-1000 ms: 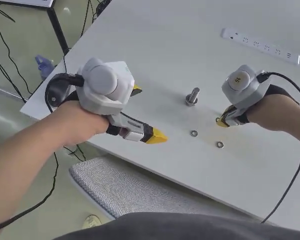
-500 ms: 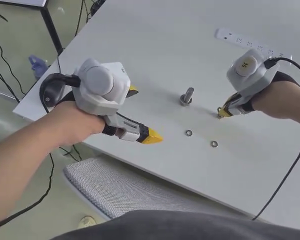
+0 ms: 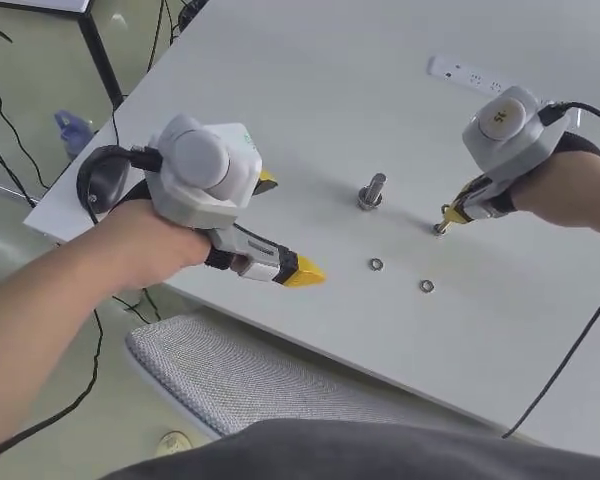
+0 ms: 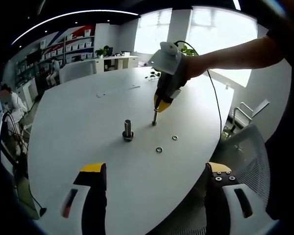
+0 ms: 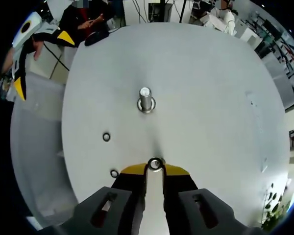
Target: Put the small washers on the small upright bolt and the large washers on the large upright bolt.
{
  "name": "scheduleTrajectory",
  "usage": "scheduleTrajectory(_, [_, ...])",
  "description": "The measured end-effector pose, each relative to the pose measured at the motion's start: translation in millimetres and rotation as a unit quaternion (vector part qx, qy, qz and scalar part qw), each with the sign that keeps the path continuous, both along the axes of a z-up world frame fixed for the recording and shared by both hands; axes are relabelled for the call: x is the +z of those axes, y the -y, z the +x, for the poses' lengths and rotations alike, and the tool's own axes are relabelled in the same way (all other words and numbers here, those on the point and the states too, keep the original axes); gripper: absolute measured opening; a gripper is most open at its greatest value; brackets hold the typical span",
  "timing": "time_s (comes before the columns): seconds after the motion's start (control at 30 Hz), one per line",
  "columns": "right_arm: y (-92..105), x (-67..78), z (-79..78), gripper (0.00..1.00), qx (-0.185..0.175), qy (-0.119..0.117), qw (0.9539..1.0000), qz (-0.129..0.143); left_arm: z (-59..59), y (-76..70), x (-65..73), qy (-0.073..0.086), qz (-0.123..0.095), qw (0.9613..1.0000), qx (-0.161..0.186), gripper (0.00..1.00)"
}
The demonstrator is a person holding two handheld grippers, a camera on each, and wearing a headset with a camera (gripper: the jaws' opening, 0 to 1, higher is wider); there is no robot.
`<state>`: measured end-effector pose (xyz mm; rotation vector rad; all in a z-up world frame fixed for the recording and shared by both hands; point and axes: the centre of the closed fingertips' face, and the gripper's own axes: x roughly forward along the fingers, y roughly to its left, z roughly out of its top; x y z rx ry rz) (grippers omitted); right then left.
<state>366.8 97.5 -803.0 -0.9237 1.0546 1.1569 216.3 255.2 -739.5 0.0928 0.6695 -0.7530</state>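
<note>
Right gripper [image 3: 445,222] has lifted a bit, clenched at the top of the small bolt [image 4: 155,117], 3 o'clock of the large bolt [image 3: 371,191]. My guess is a washer just went on. Two loose washers [image 3: 377,264] wait on the surface at 5 o'clock. Left gripper [image 3: 288,226] hangs released.

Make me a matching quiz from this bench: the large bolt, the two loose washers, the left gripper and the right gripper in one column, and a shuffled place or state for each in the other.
Column one
1. large upright bolt
2. loose washers
3. left gripper
4. right gripper

Column two
A. jaws close together at the small upright bolt
B. lying flat on the table, nearer the person than both bolts
C. jaws wide apart, holding nothing
D. standing on the table between the two grippers

Pairs: 1-D, 2-B, 3-C, 4-A
</note>
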Motion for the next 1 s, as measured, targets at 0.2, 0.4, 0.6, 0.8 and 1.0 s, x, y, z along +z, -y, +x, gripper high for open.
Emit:
scheduleTrajectory(0.2, [7.4, 0.8, 10.1, 0.12, -0.010, 0.003, 0.9999, 0.001, 0.6, -0.4, 0.0, 0.000, 0.001, 1.0000, 0.000, 0.82])
scheduleTrajectory(0.4, [9.0, 1.5, 6.7, 0.12, -0.011, 0.004, 0.9999, 0.000, 3.3, -1.5, 2.3, 0.005, 0.002, 1.0000, 0.003, 0.84])
scheduleTrajectory(0.6, [9.5, -1.6, 6.5, 0.13, -0.011, 0.000, 0.9999, -0.002, 5.2, -1.6, 3.9, 0.009, 0.001, 0.9999, 0.006, 0.86])
scheduleTrajectory(0.8, [9.2, -2.7, 4.0, 0.13, -0.013, -0.002, 0.9999, -0.005, 3.8, -2.6, 2.7, 0.005, 0.002, 1.0000, 0.004, 0.87])
scheduleTrajectory(1.0, [11.9, -4.8, 5.9, 0.13, -0.016, -0.004, 0.9998, -0.007, 3.6, -3.4, 2.2, 0.003, 0.002, 1.0000, 0.005, 0.86])
